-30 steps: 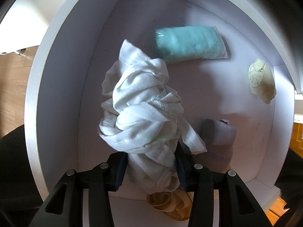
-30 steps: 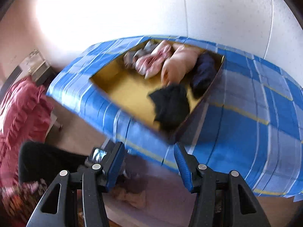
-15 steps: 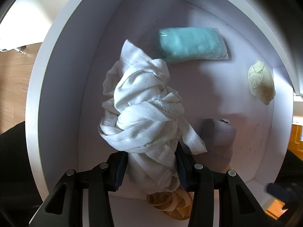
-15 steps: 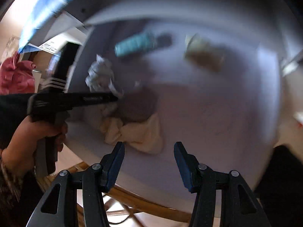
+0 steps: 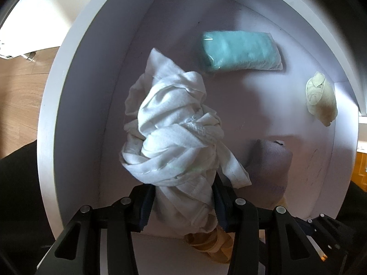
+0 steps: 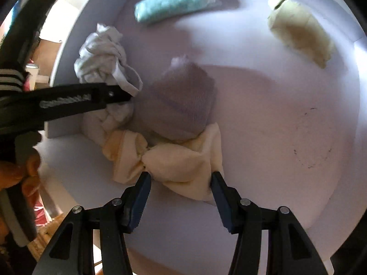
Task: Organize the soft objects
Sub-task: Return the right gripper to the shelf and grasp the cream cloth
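Note:
My left gripper (image 5: 183,197) points down into a white compartment (image 5: 75,114), shut on a crumpled white cloth (image 5: 174,137) that bulges above its fingers. In the right wrist view it comes in from the left (image 6: 119,96) with the same white cloth (image 6: 101,52). My right gripper (image 6: 180,178) is open and straddles a knotted cream cloth (image 6: 181,162) on the compartment floor, a blue pad at each side. A lilac knit hat (image 6: 181,100) lies on that cloth's far edge. The cream cloth (image 5: 211,245) also peeks out under the left fingers.
A teal folded towel in plastic wrap (image 5: 240,50) lies at the back of the compartment, and a pale rolled sock (image 5: 321,98) at the right wall. A hand (image 6: 13,171) grips the left tool's handle. Wooden floor (image 5: 20,80) shows outside the left wall.
My right gripper swung down from facing a blue checked box of clothes to the white compartment, and now sits over the cream cloth. The left gripper and its white cloth stayed put.

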Demonstrator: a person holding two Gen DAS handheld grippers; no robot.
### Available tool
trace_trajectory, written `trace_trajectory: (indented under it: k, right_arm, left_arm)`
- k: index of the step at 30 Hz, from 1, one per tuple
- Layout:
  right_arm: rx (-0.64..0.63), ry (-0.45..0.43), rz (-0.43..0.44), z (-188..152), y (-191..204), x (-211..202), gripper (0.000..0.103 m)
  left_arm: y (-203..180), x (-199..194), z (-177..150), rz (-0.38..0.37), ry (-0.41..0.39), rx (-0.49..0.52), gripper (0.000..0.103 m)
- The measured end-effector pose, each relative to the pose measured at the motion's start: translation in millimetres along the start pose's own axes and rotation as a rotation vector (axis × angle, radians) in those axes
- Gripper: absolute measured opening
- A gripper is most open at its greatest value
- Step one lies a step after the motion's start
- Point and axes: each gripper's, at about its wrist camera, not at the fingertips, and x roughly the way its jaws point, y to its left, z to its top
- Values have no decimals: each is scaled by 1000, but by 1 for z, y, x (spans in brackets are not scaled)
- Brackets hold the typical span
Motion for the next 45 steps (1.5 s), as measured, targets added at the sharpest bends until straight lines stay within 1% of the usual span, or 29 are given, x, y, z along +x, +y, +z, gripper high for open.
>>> trace_trajectory:
  k: [3, 5, 7, 9, 10, 12, 13, 15, 17, 19, 21, 23, 26, 28, 30, 31, 32, 33, 35, 39, 42, 45]
  right_arm:
    - [19, -15, -39, 0, -10, 0, 53]
    - [63, -28, -116, -1, -27, -5, 50]
    - [132, -46, -216, -3, -50, -12, 50]
    - [228, -73, -258, -7, -77, -23, 50]
    - [287, -96, -239, -10, -91, -31, 50]
    - [412, -158, -167, -19, -111, -49, 50]
    - [451, -186, -118, -22, -116, -55, 50]
    - [475, -208, -40, -24, -118, -60, 51]
    - [463, -201, 43, -24, -110, -57, 52]
    - [432, -176, 78, -20, -96, -47, 55]
    - [392, -150, 85, -14, -78, -33, 55]
    - [362, -110, 85, -9, -69, -19, 55]
    - [317, -64, 36, -6, -60, -1, 55]
    - [270, -59, 6, -3, -52, 4, 55]
    - [190, -59, -59, 3, -39, 5, 50]
    - [145, -55, -115, 3, -33, 6, 47]
    - [122, -53, -160, 3, -31, 6, 39]
    - [117, -51, -187, 2, -30, 6, 38]
    - [153, -53, -191, -1, -36, 4, 35]
    - [267, -65, -162, -2, -49, 4, 35]
    - [265, -70, -165, -3, -42, 7, 35]
    - [236, -69, -188, -4, -37, 9, 35]
  left_arm:
    - [-4, 4, 1, 6, -1, 4, 46]
    - [-8, 6, 2, 12, -1, 8, 46]
    - [-9, 6, 5, 15, -2, 11, 46]
    - [-12, 8, 4, 16, -3, 12, 46]
    - [-12, 8, 4, 15, -3, 13, 46]
    - [-13, 9, 4, 16, -4, 11, 47]
    - [-14, 9, 4, 17, -4, 12, 47]
    - [-16, 8, 2, 22, -4, 24, 47]
    - [-18, 8, 0, 30, -5, 38, 48]
    - [-21, 8, 0, 31, -5, 41, 48]
    - [-22, 7, 0, 27, -3, 35, 48]
    - [-22, 6, 0, 26, -4, 36, 49]
    - [-25, 8, 0, 36, -5, 50, 50]
    - [-26, 8, -1, 40, -5, 55, 51]
    - [-28, 8, 0, 39, -5, 55, 51]
    - [-28, 7, 0, 40, -7, 56, 51]
    - [-29, 7, 0, 42, -7, 58, 51]
    - [-29, 7, -1, 44, -8, 59, 51]
    - [-30, 7, -1, 47, -9, 61, 51]
    - [-33, 7, -1, 53, -11, 68, 51]
    - [-34, 5, -1, 55, -15, 68, 50]
    - [-33, 3, -2, 61, -23, 69, 45]
